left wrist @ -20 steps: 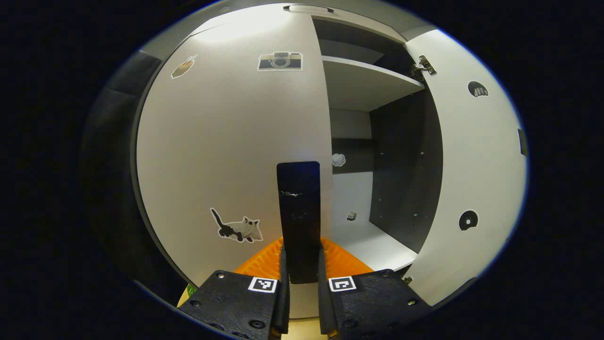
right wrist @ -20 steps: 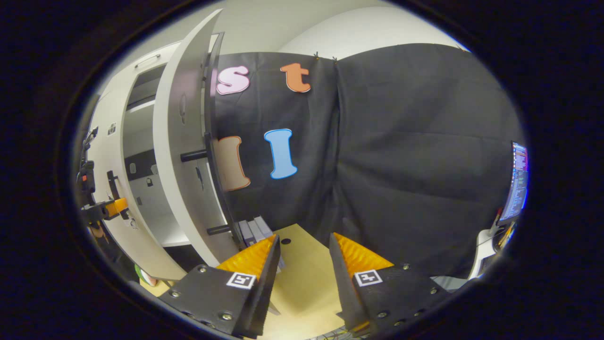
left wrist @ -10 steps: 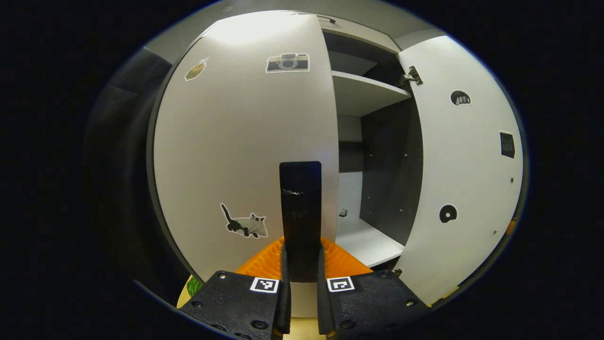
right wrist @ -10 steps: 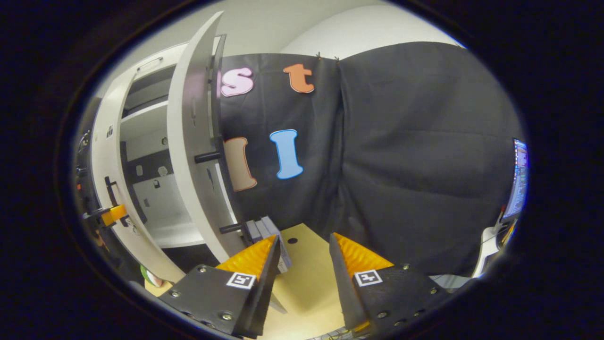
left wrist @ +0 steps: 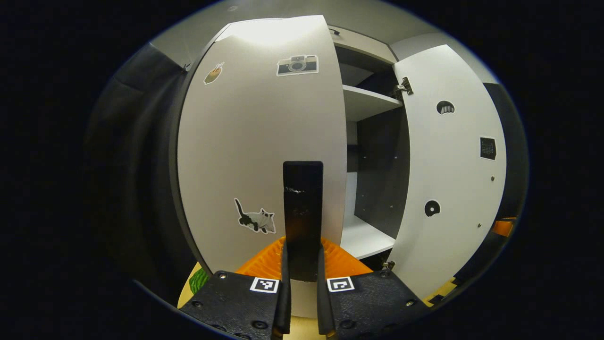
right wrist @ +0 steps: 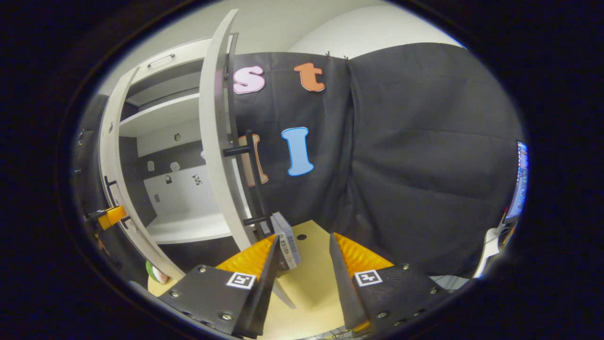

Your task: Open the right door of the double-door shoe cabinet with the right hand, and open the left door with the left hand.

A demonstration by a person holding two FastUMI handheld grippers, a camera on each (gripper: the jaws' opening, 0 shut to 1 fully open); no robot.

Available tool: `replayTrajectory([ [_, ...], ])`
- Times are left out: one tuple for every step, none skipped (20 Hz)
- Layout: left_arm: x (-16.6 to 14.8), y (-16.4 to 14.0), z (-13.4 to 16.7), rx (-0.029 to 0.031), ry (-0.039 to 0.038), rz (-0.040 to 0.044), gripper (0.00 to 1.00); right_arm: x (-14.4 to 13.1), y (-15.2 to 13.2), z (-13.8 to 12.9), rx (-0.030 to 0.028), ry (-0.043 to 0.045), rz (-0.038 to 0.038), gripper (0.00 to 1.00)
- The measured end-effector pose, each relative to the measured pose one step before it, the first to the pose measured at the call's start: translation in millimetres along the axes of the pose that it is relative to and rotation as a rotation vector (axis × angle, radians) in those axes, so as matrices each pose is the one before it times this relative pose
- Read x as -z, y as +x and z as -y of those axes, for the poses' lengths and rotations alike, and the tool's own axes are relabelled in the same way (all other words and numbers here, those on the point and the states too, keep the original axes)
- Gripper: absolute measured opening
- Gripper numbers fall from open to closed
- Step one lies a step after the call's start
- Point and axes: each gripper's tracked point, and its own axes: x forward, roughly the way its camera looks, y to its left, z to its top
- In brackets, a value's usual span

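Cabinet's left door handle (left wrist: 303,208) inside left gripper (left wrist: 302,264)

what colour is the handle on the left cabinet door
Black. The handle shows best in the left gripper view, clamped between the left gripper fingers.

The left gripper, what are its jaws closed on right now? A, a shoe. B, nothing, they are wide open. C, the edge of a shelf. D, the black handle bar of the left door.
D: in the left gripper view the left gripper has its jaws pressed on either side of the black handle bar that stands on the left door.
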Motion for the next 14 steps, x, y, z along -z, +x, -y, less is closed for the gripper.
replayTrajectory([
  [-0.22, -3.54, -1.41, 0.00263, -0.00127, -0.00054, 0.23, 1.00, -1.44, -2.73, -0.00358, -0.00034, 0.00077, 0.62],
  [0.62, -3.22, -1.00, 0.00322, -0.00249, -0.00041, 0.23, 0.28, -1.66, -1.68, -0.00292, 0.00004, 0.00067, 0.62],
  [-0.01, -3.54, -0.96, 0.00334, -0.00270, 0.00090, 0.23, 0.66, -0.27, -1.65, -0.00288, 0.00020, -0.00030, 0.62],
  [-0.02, -3.51, -0.96, 0.00278, 0.00077, 0.00082, 0.23, 0.19, -1.05, -1.54, -0.00234, 0.00048, -0.00068, 0.62],
  [0.81, -1.92, -1.14, 0.00069, 0.00174, 0.00067, 0.23, 1.00, -0.92, -2.79, -0.00117, 0.00176, -0.00023, 0.62],
  [0.20, -3.46, -1.72, 0.00083, 0.00330, 0.00160, 0.23, 0.31, -0.71, -2.10, -0.00165, 0.00299, 0.00043, 0.62],
  [0.19, -3.21, -1.38, 0.00169, 0.00225, 0.00166, 0.23, 1.15, -0.68, -1.93, -0.00119, 0.00265, -0.00059, 0.62],
  [0.32, -2.28, -1.06, 0.00263, -0.00023, 0.00136, 0.24, 0.56, -1.03, -1.93, -0.00119, 0.00133, -0.00139, 0.62],
  [-0.57, -3.41, -1.44, 0.00425, -0.00118, 0.00134, 0.23, 1.55, 0.03, -1.30, -0.00055, 0.00003, -0.00147, 0.62],
  [0.23, -3.64, -1.52, 0.00594, -0.00074, 0.00035, 0.24, 1.41, -0.99, -0.62, 0.00074, -0.00097, -0.00219, 0.62],
  [0.00, -3.06, -1.81, 0.00559, 0.00004, -0.00089, 0.24, 0.88, -1.01, -0.72, 0.00147, 0.00048, -0.00122, 0.62],
  [1.13, -3.73, -1.60, 0.00460, 0.00064, -0.00027, 0.23, 0.55, -0.57, -0.93, -0.00013, 0.00163, -0.00183, 0.62],
  [-0.57, -4.02, -2.02, 0.00320, 0.00240, -0.00038, 0.23, 1.13, 0.00, -0.30, 0.00032, 0.00091, -0.00220, 0.62],
  [0.14, -3.63, -2.74, 0.00249, 0.00207, 0.00106, 0.23, 1.21, 0.75, -1.62, 0.00054, -0.00032, -0.00235, 0.62],
])
